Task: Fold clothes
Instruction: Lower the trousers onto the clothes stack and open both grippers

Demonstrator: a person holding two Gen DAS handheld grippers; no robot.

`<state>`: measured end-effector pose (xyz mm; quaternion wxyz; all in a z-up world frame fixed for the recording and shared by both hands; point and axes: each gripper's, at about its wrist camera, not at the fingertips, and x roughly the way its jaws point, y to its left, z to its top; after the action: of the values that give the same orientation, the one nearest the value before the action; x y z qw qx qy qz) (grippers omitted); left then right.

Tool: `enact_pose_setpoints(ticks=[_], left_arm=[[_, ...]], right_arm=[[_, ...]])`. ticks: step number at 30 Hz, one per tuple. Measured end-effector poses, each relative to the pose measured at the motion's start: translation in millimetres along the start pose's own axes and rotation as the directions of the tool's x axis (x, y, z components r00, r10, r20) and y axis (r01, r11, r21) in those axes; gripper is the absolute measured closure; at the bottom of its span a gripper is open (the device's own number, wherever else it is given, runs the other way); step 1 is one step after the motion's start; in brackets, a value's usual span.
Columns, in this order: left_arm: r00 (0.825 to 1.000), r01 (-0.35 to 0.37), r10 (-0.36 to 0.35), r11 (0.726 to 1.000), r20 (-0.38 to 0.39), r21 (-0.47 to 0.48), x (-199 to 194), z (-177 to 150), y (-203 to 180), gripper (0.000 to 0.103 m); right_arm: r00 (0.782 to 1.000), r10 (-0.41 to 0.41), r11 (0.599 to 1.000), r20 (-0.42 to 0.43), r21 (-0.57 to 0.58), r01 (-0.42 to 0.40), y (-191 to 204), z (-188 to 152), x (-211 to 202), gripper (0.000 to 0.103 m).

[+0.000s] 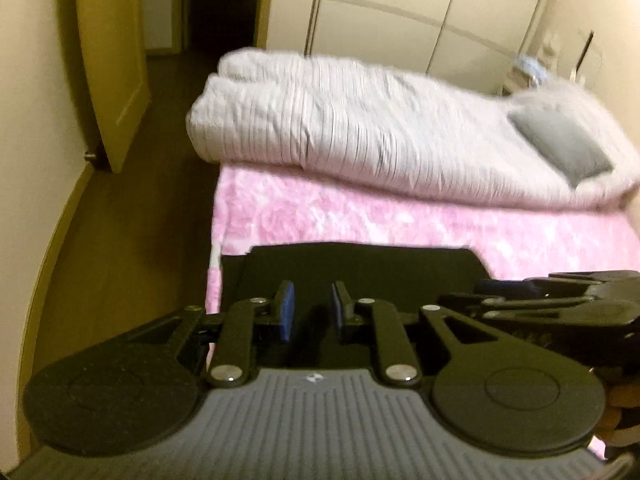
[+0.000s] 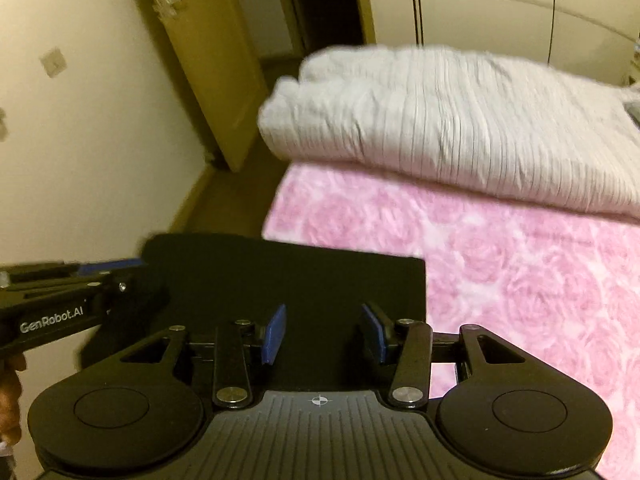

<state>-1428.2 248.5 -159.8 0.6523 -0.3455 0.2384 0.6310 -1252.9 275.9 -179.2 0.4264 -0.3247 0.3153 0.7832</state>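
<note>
A black garment (image 1: 360, 268) lies folded into a flat rectangle on the pink blanket, at the bed's near left corner. My left gripper (image 1: 312, 310) hovers over its near edge, open by a narrow gap, with only the cloth below showing between its blue pads (image 1: 286, 312). In the right wrist view the same garment (image 2: 300, 276) lies under my right gripper (image 2: 324, 332), whose pads stand wide apart and empty. Each gripper shows from the side in the other's view: the right gripper (image 1: 496, 285) at the garment's right edge, the left gripper (image 2: 128, 267) at its left edge.
The pink rose-patterned blanket (image 2: 500, 272) covers the bed. A rolled white striped duvet (image 1: 360, 128) lies across the far side with a grey pillow (image 1: 560, 144) on it. A wooden door (image 1: 112, 60) and brown floor (image 1: 132, 220) lie left; wardrobe doors (image 1: 400, 12) stand behind.
</note>
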Motion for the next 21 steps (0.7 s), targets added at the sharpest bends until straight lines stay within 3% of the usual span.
enact_pose_setpoints(ticks=[5,8,13,17,21], left_arm=[[1.000,-0.018,0.018,0.999,-0.007,-0.034,-8.3,-8.2,4.1,0.089],[1.000,-0.029,0.028,0.998,-0.011,-0.054,-13.3,-13.1,6.5,0.091],[0.999,-0.048,0.046,0.995,-0.023,-0.092,-26.6,-26.5,8.3,0.091],[0.996,-0.074,0.065,0.986,-0.064,-0.150,-60.2,-70.0,-4.5,0.090],[0.988,-0.125,0.104,0.971,-0.112,-0.202,-60.5,-93.3,-12.0,0.090]], right_arm=[[0.999,0.010,0.999,-0.044,-0.030,-0.012,-12.7,-2.3,38.4,0.056],[0.997,0.058,0.998,-0.051,-0.007,-0.058,-22.4,1.2,28.7,0.056],[0.989,0.137,0.991,-0.048,0.002,-0.137,-28.6,-5.6,-26.3,0.056],[0.982,0.148,0.987,-0.117,-0.046,-0.154,-17.9,-46.2,-63.4,0.056],[0.974,0.141,0.987,-0.177,-0.046,-0.151,-12.1,-72.4,-56.1,0.056]])
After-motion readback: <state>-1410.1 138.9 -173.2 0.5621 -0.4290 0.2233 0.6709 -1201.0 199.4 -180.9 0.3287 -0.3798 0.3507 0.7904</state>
